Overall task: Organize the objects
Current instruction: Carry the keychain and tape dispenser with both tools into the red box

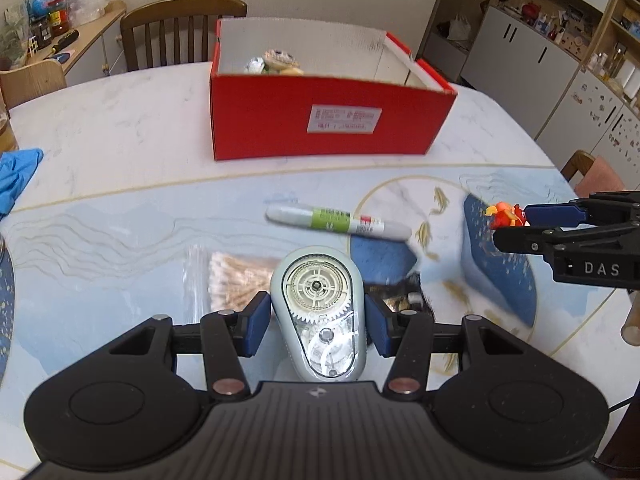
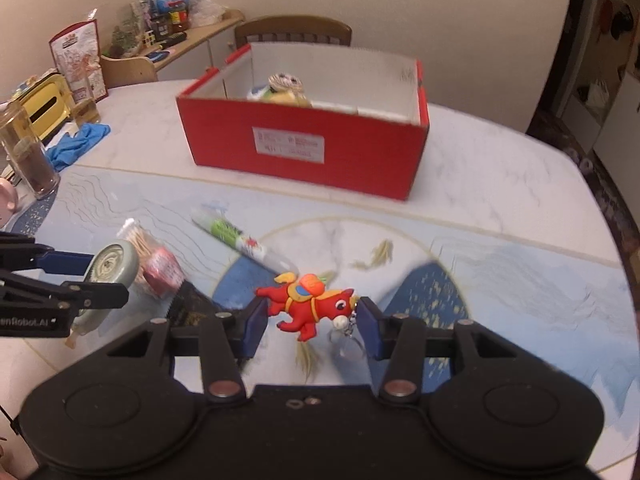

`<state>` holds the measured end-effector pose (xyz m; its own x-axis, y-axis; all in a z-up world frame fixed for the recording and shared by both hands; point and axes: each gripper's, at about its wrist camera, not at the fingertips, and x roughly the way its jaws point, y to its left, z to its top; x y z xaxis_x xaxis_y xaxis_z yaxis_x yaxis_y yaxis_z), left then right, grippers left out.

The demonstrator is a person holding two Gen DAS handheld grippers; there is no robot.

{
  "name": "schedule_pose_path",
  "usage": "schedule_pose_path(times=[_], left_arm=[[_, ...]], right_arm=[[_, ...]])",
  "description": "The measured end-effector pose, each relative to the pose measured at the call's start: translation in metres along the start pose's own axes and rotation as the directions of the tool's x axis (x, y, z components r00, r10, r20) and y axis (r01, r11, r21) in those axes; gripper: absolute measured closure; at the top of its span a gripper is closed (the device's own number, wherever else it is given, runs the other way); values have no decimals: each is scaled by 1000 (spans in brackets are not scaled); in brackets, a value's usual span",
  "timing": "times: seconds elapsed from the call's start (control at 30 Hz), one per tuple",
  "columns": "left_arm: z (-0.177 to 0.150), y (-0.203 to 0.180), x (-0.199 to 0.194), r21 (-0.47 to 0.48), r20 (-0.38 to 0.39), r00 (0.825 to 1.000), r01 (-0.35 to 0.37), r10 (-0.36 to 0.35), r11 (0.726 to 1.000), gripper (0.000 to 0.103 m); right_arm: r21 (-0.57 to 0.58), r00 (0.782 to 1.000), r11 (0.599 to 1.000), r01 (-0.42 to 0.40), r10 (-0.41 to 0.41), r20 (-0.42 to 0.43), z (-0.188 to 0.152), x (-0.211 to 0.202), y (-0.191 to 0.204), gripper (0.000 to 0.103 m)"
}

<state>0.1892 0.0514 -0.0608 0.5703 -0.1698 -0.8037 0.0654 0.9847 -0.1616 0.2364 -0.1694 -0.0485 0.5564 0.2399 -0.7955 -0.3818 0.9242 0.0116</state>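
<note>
My left gripper is shut on a grey-white correction tape dispenser with clear gears, held above the table. My right gripper is shut on a red horse keychain, also lifted off the table. Each gripper shows in the other's view: the right gripper at the right edge with the horse keychain, the left gripper at the left with the dispenser. An open red box stands at the back with small toys inside; the red box also shows in the right wrist view.
A white-green tube and a bag of cotton swabs lie on the table. A blue cloth lies at left. Glass jars stand at the left edge. Chairs stand behind the table.
</note>
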Motion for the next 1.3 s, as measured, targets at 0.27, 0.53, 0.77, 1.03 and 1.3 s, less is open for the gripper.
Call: schedule_pose_path(times=[0.27, 0.53, 0.77, 1.03, 1.3], left_arm=[[43, -3, -13, 41, 64, 998, 4, -7, 999, 53], [91, -3, -16, 99, 99, 995, -8, -1, 995, 53], [128, -4, -16, 147, 120, 993, -20, 2, 989, 53], [166, -6, -7, 194, 151, 988, -69, 40, 979, 53], [196, -5, 20, 207, 149, 985, -117, 87, 971, 53]], right_arm=[[-59, 997, 998, 14, -10, 71, 37, -14, -4, 55], [-80, 992, 997, -4, 14, 129, 78, -20, -11, 55], [-107, 984, 994, 1, 18, 174, 111, -20, -14, 55], [-115, 978, 993, 6, 18, 208, 147, -8, -23, 55], [-91, 978, 996, 18, 1, 208, 180, 18, -37, 55]])
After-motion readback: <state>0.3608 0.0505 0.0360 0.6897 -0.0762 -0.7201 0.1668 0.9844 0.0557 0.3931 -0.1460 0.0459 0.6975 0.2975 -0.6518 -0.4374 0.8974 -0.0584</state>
